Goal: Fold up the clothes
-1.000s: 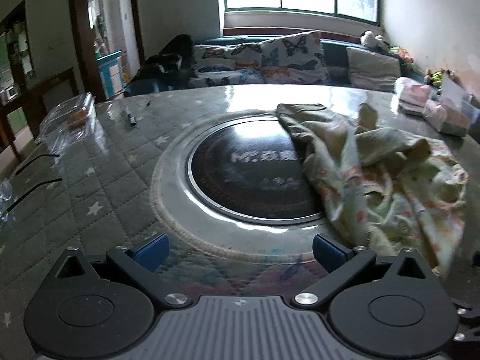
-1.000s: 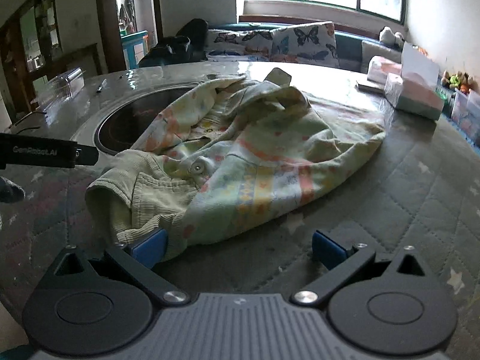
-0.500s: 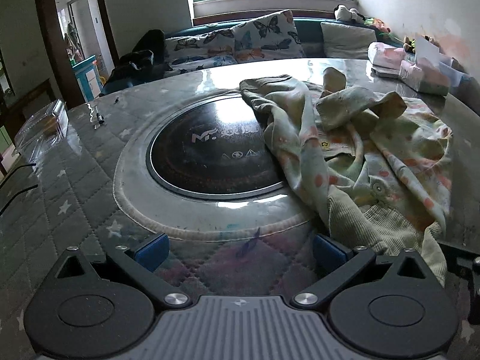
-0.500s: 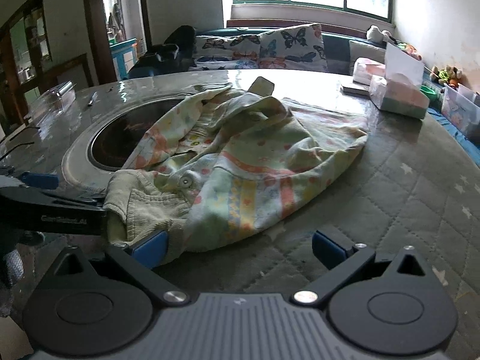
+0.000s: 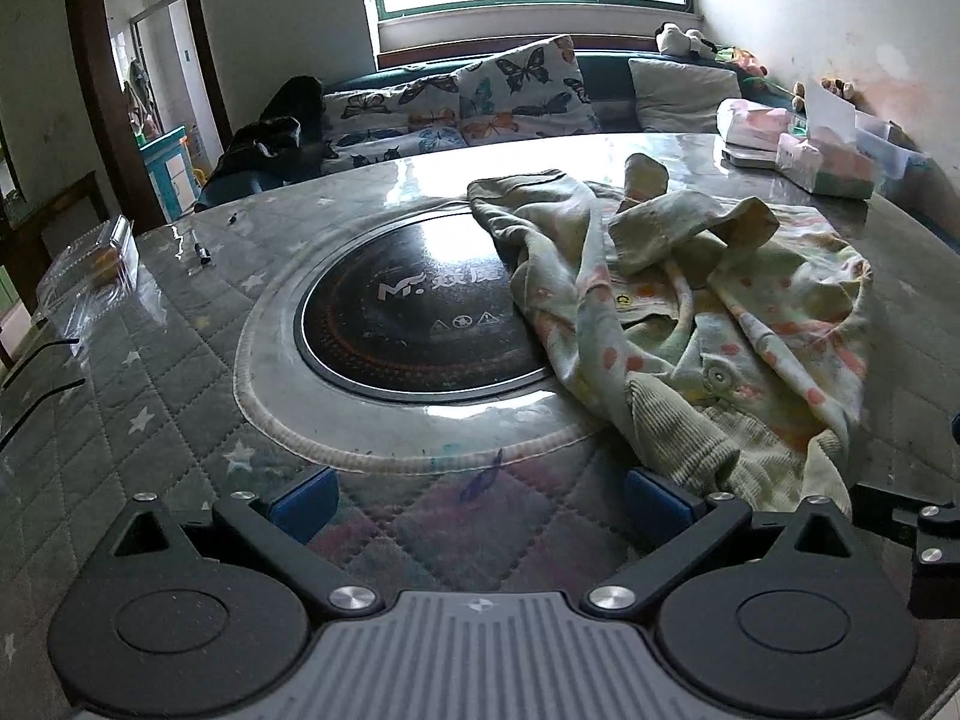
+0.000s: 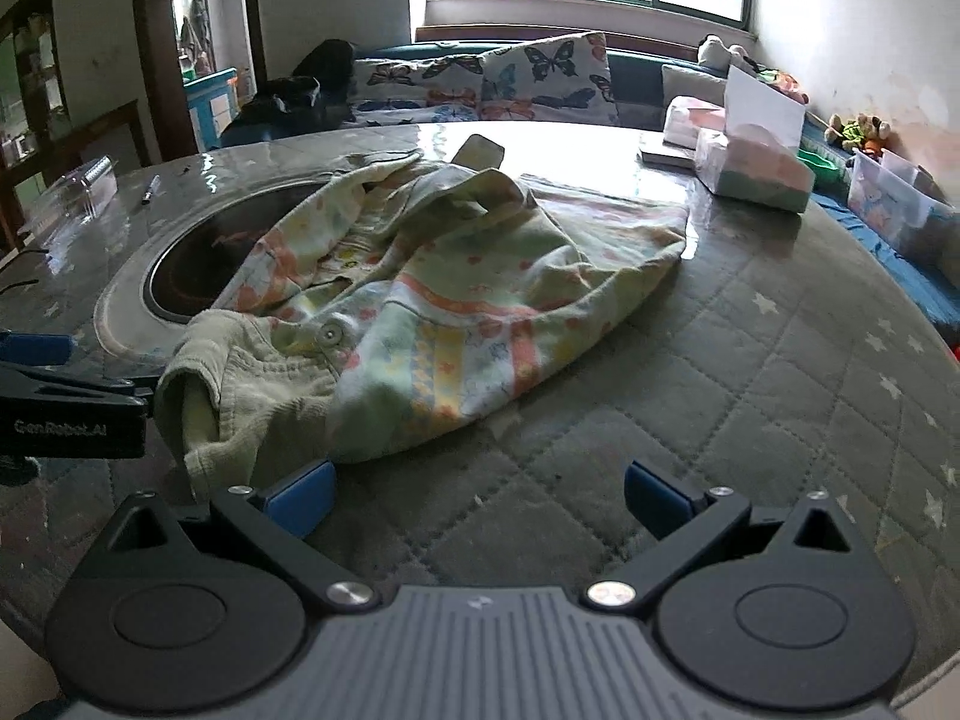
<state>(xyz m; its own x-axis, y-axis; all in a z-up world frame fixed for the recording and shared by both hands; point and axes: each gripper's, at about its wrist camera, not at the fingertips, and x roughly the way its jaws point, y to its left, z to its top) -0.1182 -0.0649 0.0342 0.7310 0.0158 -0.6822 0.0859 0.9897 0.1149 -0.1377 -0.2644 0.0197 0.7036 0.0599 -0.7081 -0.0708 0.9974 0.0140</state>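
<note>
A crumpled pale green child's garment [image 5: 690, 312] with orange dots, a ribbed cuff and a round button lies on the round table, partly over the black cooktop disc [image 5: 414, 318]. My left gripper [image 5: 480, 501] is open just left of the ribbed cuff; its right blue pad sits beside the cloth. In the right wrist view the same garment [image 6: 432, 288] spreads ahead. My right gripper [image 6: 477, 495] is open, its left pad near the garment's front hem, nothing between the fingers. The left gripper's body shows at the left edge there.
The table [image 6: 780, 390] has a quilted star-patterned cover under glass. Tissue packs [image 6: 750, 168] and clear boxes sit at the far right. A clear plastic container [image 5: 90, 264] and a pen [image 5: 201, 252] lie at the far left. A sofa with butterfly cushions [image 5: 516, 90] stands behind.
The left gripper has swung right and closer to the garment, so the ribbed cuff now lies beside its right pad. The right gripper has shifted slightly. Both stayed open.
</note>
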